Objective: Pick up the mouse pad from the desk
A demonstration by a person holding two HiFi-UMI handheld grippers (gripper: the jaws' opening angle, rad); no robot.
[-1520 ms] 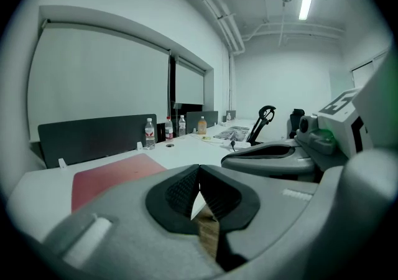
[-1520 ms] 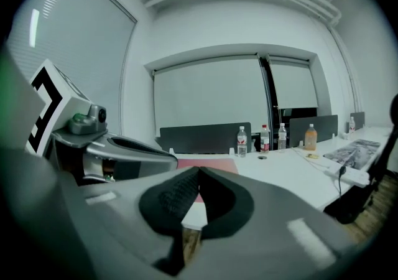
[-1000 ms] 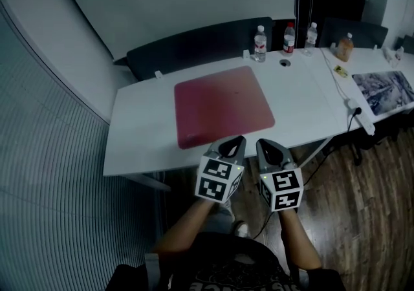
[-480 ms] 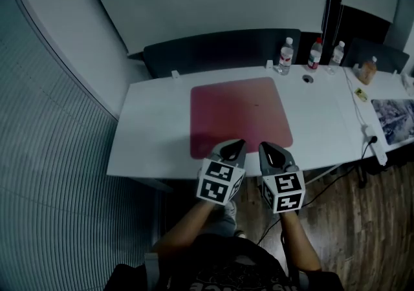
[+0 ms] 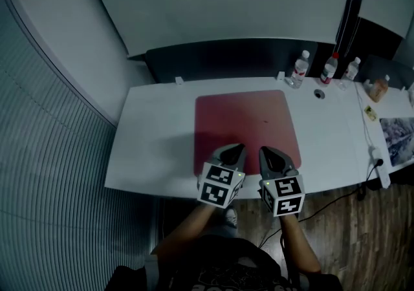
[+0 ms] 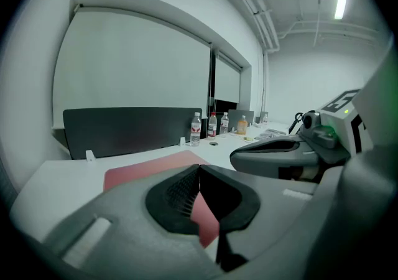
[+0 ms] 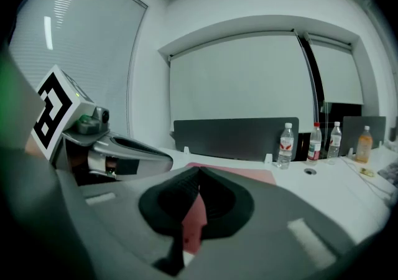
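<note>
White tabletop (image 5: 155, 128) against a grey wall, with a dark partition panel (image 5: 226, 60) along its far edge. Red mouse pad (image 5: 249, 121) lies flat mid-tabletop, untouched, square to the near edge. Three water bottles (image 5: 299, 70) stand at the far right, well apart from the pad. Left gripper (image 5: 237, 149) and right gripper (image 5: 265, 151) sit side by side, close together, tips over the pad's near edge; contact can't be judged. Fingers closed on both, nothing between them. Wood floor (image 5: 362, 244) lies below the tabletop on the right.
</note>
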